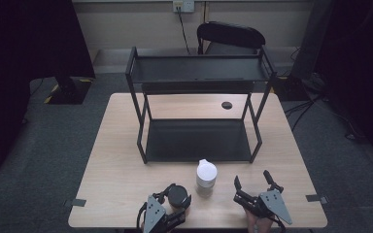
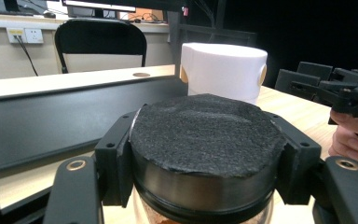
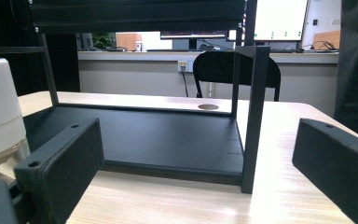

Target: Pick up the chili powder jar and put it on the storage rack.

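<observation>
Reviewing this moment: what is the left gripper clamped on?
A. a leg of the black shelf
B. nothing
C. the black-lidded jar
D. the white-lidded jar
C: in the left gripper view the left gripper has its jaws pressed against both sides of the black-lidded jar, while the white-lidded jar stands apart beside it.

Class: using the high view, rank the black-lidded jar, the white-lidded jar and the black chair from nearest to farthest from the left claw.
1. Black-lidded jar, gripped between the left claw's jaws.
2. White-lidded jar, just to its right.
3. Black chair, beyond the table's far edge.
</observation>
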A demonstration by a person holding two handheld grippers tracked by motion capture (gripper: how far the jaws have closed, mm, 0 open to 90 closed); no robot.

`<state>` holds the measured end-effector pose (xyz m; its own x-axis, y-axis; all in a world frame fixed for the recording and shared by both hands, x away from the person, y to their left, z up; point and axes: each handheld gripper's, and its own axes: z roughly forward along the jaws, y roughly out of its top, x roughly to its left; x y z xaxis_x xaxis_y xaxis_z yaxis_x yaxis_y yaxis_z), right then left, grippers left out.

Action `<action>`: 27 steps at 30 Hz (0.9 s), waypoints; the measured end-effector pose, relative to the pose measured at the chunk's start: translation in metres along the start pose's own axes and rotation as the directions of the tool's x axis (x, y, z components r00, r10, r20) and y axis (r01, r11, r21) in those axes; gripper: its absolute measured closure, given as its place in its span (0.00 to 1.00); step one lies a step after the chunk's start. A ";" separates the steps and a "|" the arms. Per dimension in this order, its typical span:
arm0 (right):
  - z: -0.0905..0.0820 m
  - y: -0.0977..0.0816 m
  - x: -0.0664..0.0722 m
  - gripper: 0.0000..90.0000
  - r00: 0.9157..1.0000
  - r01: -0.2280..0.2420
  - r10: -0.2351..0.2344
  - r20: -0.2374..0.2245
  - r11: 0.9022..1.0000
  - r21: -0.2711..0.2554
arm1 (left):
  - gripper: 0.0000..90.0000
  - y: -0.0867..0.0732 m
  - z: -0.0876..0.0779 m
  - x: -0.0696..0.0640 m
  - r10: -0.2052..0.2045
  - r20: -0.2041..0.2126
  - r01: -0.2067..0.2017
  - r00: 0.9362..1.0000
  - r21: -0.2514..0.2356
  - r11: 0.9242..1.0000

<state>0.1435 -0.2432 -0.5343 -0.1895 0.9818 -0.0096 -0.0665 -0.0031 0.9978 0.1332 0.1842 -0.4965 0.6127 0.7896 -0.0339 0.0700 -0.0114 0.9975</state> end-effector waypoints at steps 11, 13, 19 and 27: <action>0.000 0.000 0.000 0.01 1.000 0.000 0.000 0.000 1.000 0.000 | 0.39 0.009 -0.006 0.004 0.010 0.006 -0.010 1.000 -0.029 1.000; 0.000 0.000 0.000 0.01 1.000 0.000 0.000 0.000 1.000 0.000 | 0.39 0.011 -0.007 0.006 0.009 0.011 -0.009 1.000 -0.031 0.999; 0.000 0.000 0.000 0.01 1.000 0.000 0.000 0.000 1.000 0.000 | 0.39 0.019 -0.008 0.011 0.013 0.022 -0.012 1.000 -0.042 0.999; 0.000 0.000 0.000 0.01 1.000 0.000 0.000 0.000 1.000 0.000 | 0.39 0.029 -0.009 0.018 0.014 0.025 -0.013 1.000 -0.047 0.999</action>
<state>0.1435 -0.2431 -0.5343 -0.1896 0.9818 -0.0095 -0.0667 -0.0032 0.9978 0.1392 0.2040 -0.4677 0.6333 0.7736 -0.0217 0.0251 0.0075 0.9997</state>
